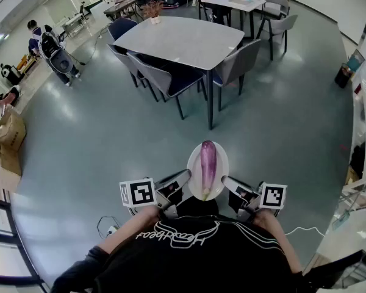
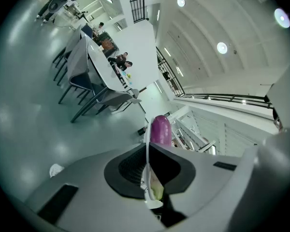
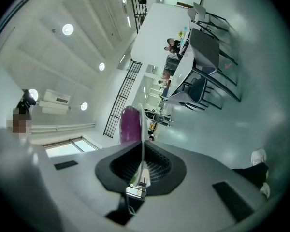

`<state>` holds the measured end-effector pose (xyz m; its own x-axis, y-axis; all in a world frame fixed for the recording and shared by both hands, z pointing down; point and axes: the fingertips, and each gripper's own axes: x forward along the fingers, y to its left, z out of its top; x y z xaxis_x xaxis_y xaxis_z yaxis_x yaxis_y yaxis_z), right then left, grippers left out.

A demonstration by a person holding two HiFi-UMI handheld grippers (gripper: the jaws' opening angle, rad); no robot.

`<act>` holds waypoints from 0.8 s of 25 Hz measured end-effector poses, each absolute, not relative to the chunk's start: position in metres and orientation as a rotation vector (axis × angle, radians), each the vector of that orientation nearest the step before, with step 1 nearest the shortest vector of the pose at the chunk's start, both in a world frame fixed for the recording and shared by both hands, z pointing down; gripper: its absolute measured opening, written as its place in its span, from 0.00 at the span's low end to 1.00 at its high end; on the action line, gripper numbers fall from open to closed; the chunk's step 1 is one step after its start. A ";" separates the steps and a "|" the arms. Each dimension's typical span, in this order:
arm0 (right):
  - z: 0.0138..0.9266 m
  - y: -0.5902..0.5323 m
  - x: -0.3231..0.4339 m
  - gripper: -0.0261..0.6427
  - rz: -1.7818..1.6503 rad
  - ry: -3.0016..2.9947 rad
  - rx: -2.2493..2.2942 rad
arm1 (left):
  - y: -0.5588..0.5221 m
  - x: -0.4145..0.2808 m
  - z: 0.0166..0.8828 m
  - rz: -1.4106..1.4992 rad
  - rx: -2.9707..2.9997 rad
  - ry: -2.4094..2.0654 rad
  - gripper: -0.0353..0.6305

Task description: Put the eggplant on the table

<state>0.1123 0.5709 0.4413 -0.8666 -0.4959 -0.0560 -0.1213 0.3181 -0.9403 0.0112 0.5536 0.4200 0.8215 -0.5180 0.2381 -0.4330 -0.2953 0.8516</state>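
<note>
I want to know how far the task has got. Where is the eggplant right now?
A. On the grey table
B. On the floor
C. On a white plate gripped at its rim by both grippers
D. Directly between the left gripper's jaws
C: the eggplant lies on the white plate, whose rim the left gripper and the right gripper clamp from opposite sides; the grey table stands farther ahead.

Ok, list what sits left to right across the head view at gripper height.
left gripper → eggplant, lying on the plate that both grippers clamp → right gripper
</note>
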 end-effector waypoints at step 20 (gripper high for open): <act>0.448 0.569 0.068 0.07 -1.625 2.295 -0.497 | 0.558 -0.034 0.440 -0.202 1.834 -0.725 0.09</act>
<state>0.0683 0.5685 0.4485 -0.8999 -0.4348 -0.0326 -0.1135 0.3058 -0.9453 -0.0339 0.5581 0.4401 0.7982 -0.5671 0.2031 -0.3802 -0.2127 0.9001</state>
